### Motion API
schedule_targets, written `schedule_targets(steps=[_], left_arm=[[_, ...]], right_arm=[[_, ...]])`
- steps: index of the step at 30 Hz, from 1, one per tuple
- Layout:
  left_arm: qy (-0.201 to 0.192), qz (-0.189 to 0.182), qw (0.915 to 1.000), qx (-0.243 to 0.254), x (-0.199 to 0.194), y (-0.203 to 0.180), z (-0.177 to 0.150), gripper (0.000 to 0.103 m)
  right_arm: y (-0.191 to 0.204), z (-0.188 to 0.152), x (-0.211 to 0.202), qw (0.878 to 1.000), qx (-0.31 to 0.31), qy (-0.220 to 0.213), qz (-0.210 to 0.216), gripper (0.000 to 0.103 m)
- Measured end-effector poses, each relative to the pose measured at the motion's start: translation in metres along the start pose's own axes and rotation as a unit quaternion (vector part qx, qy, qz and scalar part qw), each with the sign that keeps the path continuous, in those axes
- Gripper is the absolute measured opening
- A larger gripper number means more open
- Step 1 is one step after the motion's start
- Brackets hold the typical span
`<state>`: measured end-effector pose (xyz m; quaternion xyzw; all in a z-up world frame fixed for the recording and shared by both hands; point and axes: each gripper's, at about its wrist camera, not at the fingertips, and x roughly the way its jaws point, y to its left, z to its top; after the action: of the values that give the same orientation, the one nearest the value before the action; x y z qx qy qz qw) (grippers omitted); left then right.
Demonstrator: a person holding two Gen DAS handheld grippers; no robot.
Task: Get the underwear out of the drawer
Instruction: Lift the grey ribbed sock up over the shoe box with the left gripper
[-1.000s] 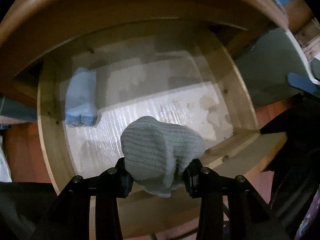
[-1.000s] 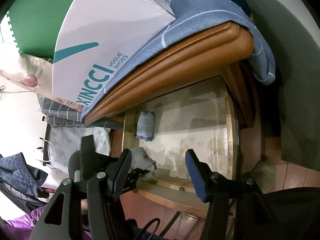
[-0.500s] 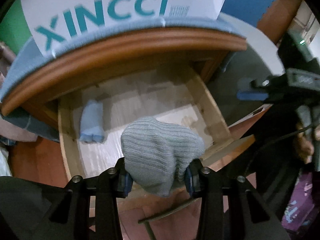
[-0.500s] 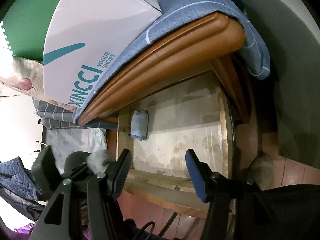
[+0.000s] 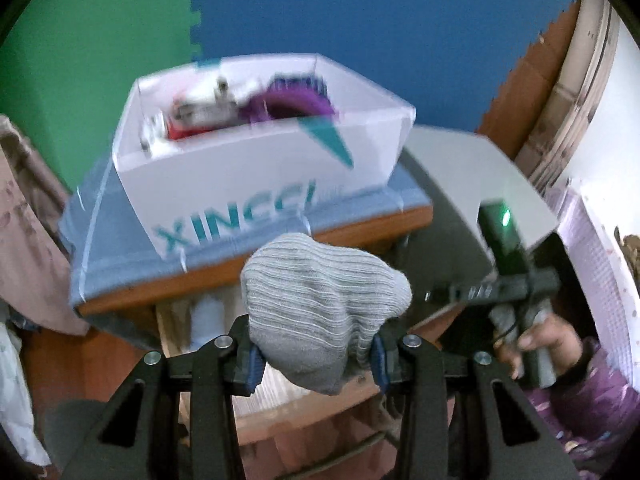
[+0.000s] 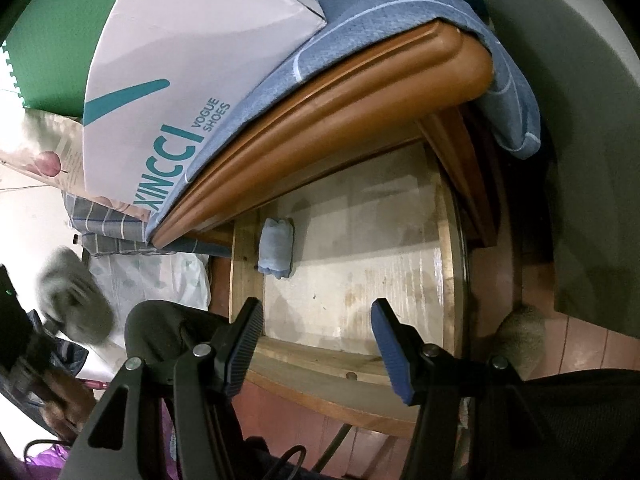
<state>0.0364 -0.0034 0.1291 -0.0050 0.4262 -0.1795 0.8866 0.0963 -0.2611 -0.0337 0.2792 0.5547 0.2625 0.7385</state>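
Right wrist: blue roll (image 6: 276, 247) in drawer (image 6: 450, 248), left side.

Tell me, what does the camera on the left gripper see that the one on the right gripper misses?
Only the left wrist view shows inside the white shoe box, where purple and red items lie, and the right gripper's handle in a hand. Only the right wrist view shows the drawer floor and the right gripper hanging open above it. Both show the left gripper clamping the grey bundle, and the light blue roll left in the drawer.
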Motion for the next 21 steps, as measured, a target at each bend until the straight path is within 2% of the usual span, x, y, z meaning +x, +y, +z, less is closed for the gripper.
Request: schedule_targets(steps=[7, 10, 16, 21], left_arm=[[-0.049, 0.033, 0.9982, 0.006, -0.025, 0.020, 0.054, 0.039], [-0.060, 0.043, 0.9972, 0.002, -0.022, 0.033, 0.079, 0.039], [-0.060, 0.059, 0.9964, -0.009, 0.000, 0.052, 0.111, 0.039], [-0.041, 0.071, 0.9964, -0.023, 0.029, 0.066, 0.125, 0.040]], right_arm=[[0.000, 0.000, 0.000, 1.000, 0.000, 0.000, 0.002, 0.058], [-0.001, 0.000, 0.000, 1.000, -0.001, 0.000, 0.002, 0.058], [0.000, 0.000, 0.001, 1.000, -0.003, 0.003, 0.001, 0.058], [0.002, 0.000, 0.002, 1.000, -0.006, 0.005, 0.001, 0.058]])
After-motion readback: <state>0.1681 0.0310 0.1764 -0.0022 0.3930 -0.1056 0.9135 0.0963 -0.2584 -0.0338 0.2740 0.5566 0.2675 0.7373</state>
